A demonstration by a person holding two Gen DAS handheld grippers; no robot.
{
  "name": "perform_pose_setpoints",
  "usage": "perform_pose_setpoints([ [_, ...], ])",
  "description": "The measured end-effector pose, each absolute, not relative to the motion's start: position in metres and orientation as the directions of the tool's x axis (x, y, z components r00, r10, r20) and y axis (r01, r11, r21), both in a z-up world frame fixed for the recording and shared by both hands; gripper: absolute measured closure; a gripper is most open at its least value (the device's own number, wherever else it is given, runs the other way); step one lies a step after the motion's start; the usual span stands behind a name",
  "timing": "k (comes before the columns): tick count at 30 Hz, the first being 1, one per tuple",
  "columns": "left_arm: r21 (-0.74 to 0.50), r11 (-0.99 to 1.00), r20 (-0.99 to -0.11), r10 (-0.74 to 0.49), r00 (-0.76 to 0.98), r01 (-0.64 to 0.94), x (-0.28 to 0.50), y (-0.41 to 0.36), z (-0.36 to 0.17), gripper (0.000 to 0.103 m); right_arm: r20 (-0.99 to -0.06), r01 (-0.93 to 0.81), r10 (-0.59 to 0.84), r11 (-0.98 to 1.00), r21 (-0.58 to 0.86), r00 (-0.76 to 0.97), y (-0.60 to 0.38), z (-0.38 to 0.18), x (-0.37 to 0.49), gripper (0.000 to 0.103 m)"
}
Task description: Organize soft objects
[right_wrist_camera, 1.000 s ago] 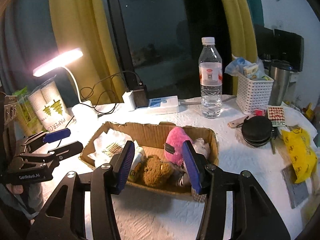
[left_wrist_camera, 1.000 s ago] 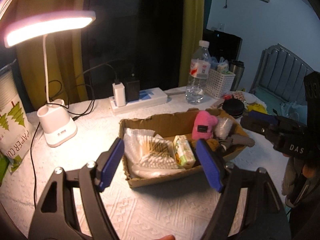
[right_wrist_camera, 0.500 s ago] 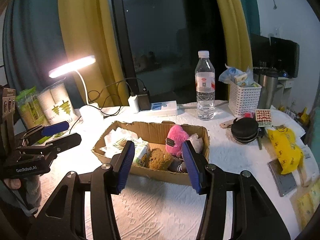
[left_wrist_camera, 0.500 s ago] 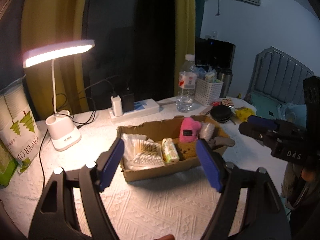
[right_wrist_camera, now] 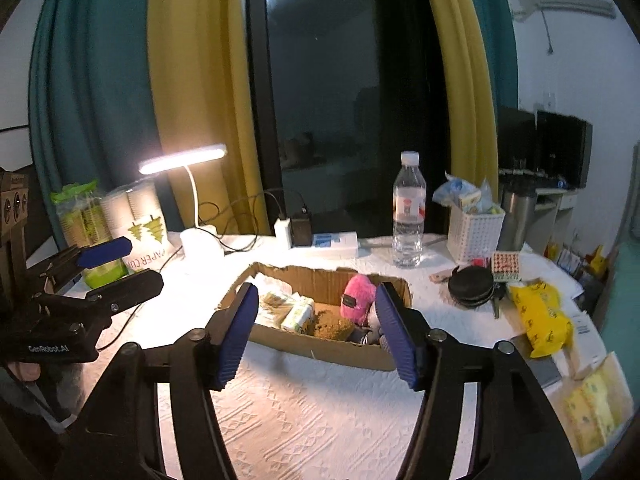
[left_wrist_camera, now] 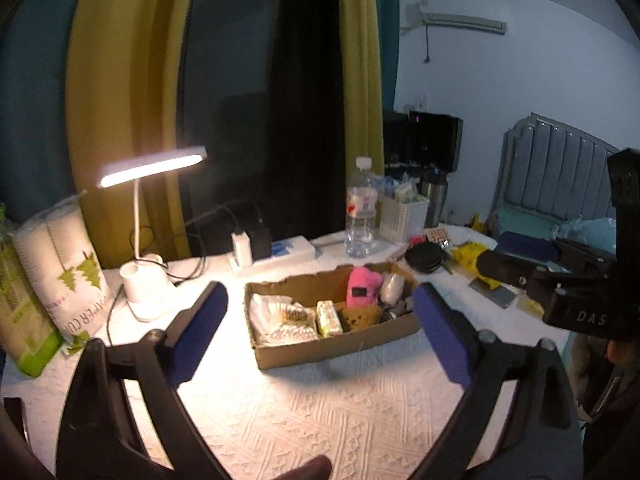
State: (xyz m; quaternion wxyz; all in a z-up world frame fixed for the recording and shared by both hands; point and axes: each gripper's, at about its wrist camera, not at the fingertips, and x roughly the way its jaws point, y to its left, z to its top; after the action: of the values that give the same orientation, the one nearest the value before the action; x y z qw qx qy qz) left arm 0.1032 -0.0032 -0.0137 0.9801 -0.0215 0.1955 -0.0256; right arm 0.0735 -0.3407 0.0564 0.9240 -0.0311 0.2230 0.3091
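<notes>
A shallow cardboard box (left_wrist_camera: 340, 346) (right_wrist_camera: 320, 350) sits mid-table on the white cloth. In it are a pink plush (left_wrist_camera: 361, 286) (right_wrist_camera: 357, 298), a brown plush (left_wrist_camera: 362, 314) (right_wrist_camera: 334, 324), a green-white tissue pack (left_wrist_camera: 329, 317) (right_wrist_camera: 298, 312), a bag of cotton swabs (left_wrist_camera: 286, 320) and a grey soft item (left_wrist_camera: 390, 288). My left gripper (left_wrist_camera: 320, 334) is open and empty, held back from the box's near side. My right gripper (right_wrist_camera: 318, 334) is open and empty, also short of the box. Each gripper shows in the other's view: the right (left_wrist_camera: 560, 276) and the left (right_wrist_camera: 104, 268).
A lit desk lamp (left_wrist_camera: 148, 280), paper cup sleeves (left_wrist_camera: 64, 272), a power strip with chargers (left_wrist_camera: 272, 250), a water bottle (right_wrist_camera: 408, 216), a white basket (right_wrist_camera: 474, 236), a black round case (right_wrist_camera: 470, 290) and yellow packets (right_wrist_camera: 540, 320) surround the box.
Both grippers have pulled back and up from the box, which now looks smaller and farther away. Both stayed open and empty.
</notes>
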Motion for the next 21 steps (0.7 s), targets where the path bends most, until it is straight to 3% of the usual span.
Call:
perform_pose_setpoints([
  [16, -0.014, 1.000, -0.216, 0.000, 0.976, -0.003, 0.015, -0.004, 0.044, 0.005, -0.342, -0.564, 0.541, 0.825, 0.036, 0.769, -0.353, 0.107, 0.009, 0.035],
  [21, 0.013, 1.000, -0.177, 0.027, 0.984, -0.025, -0.011, -0.005, 0.061, 0.005, -0.298, -0.541, 0.516, 0.841, -0.002, 0.803, -0.357, 0.126, -0.019, 0.025],
])
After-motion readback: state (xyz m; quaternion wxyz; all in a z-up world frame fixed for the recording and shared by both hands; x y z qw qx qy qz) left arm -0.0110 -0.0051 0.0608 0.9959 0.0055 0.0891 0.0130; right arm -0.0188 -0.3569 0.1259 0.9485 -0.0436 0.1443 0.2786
